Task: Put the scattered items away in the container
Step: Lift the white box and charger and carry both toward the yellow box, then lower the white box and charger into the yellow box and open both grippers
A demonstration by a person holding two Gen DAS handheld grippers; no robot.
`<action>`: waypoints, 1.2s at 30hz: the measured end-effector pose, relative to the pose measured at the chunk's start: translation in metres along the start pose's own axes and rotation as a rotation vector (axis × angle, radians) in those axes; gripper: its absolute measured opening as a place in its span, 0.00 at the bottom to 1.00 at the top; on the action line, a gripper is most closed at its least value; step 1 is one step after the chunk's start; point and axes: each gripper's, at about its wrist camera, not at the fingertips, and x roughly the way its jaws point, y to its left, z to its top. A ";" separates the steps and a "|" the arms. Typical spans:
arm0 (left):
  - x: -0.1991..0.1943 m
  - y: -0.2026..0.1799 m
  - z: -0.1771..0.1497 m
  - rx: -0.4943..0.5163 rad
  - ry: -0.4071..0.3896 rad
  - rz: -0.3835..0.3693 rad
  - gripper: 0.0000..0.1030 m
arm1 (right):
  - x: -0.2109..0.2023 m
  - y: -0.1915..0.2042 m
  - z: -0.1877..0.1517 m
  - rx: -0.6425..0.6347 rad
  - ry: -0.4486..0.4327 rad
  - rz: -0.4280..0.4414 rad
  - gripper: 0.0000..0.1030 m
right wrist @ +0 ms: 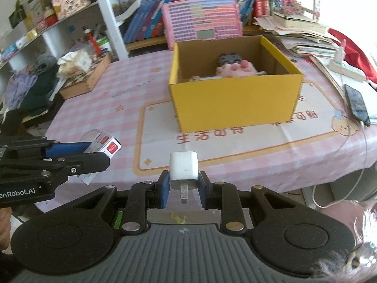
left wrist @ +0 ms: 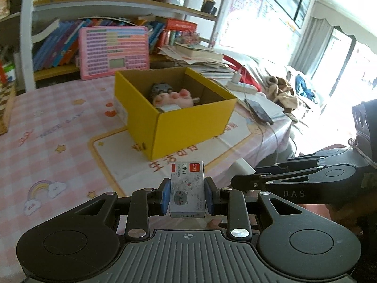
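While the yellow cardboard box (left wrist: 188, 127) stands open on the tabletop (left wrist: 59, 122), toward 12 o'clock from both grippers, two scattered items are held short of it, above the near part of the cloth. The left gripper (left wrist: 187, 199) is clamped on a small staple box (left wrist: 187, 188) with a red label and a cat drawing, blue pads (left wrist: 165, 198) pressed against its long sides. The right gripper (right wrist: 183, 189) is clamped on a white charger plug (right wrist: 183, 169), its metal prong pointing back toward the camera. In the right wrist view the left gripper sits at 9 o'clock, the staple box poking out of its tip. Inside the yellow cardboard box lie a pink paw-shaped plush (right wrist: 235, 69) and a dark grey item (right wrist: 228, 59) behind it. At 12 o'clock beyond the box leans a pink learning tablet (right wrist: 202, 21) against a bookshelf (right wrist: 146, 23). At 3 o'clock of the box lie a phone (right wrist: 357, 105) and a white power strip (right wrist: 346, 67).
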 end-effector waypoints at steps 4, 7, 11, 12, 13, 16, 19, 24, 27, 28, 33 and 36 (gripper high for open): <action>0.013 -0.008 0.006 0.015 0.016 -0.023 0.27 | -0.002 -0.015 0.001 0.029 0.001 -0.014 0.23; 0.021 -0.013 0.011 0.024 0.023 -0.038 0.27 | -0.003 -0.025 0.003 0.042 0.000 -0.028 0.23; 0.032 -0.019 0.017 0.031 0.029 -0.053 0.27 | -0.004 -0.037 0.006 0.054 0.004 -0.043 0.23; 0.035 -0.020 0.019 0.032 0.030 -0.057 0.27 | -0.003 -0.040 0.007 0.055 0.005 -0.046 0.23; 0.037 -0.021 0.021 0.033 0.031 -0.061 0.27 | -0.003 -0.042 0.008 0.057 0.007 -0.049 0.23; 0.046 -0.025 0.026 0.037 0.036 -0.072 0.27 | -0.002 -0.050 0.011 0.063 0.012 -0.059 0.23; 0.053 -0.029 0.031 0.042 0.036 -0.079 0.27 | -0.002 -0.058 0.013 0.068 0.014 -0.068 0.23; 0.063 -0.034 0.040 0.043 0.028 -0.079 0.27 | 0.000 -0.069 0.019 0.070 0.016 -0.076 0.23; 0.068 -0.035 0.046 0.040 0.024 -0.073 0.27 | 0.002 -0.075 0.024 0.069 0.014 -0.077 0.23; 0.069 -0.036 0.048 0.039 0.022 -0.071 0.27 | 0.003 -0.078 0.026 0.068 0.014 -0.077 0.23; 0.077 -0.040 0.059 0.045 0.006 -0.059 0.27 | 0.009 -0.087 0.039 0.049 0.011 -0.068 0.23; 0.083 -0.040 0.067 0.041 -0.006 -0.047 0.27 | 0.014 -0.092 0.050 0.029 0.007 -0.058 0.23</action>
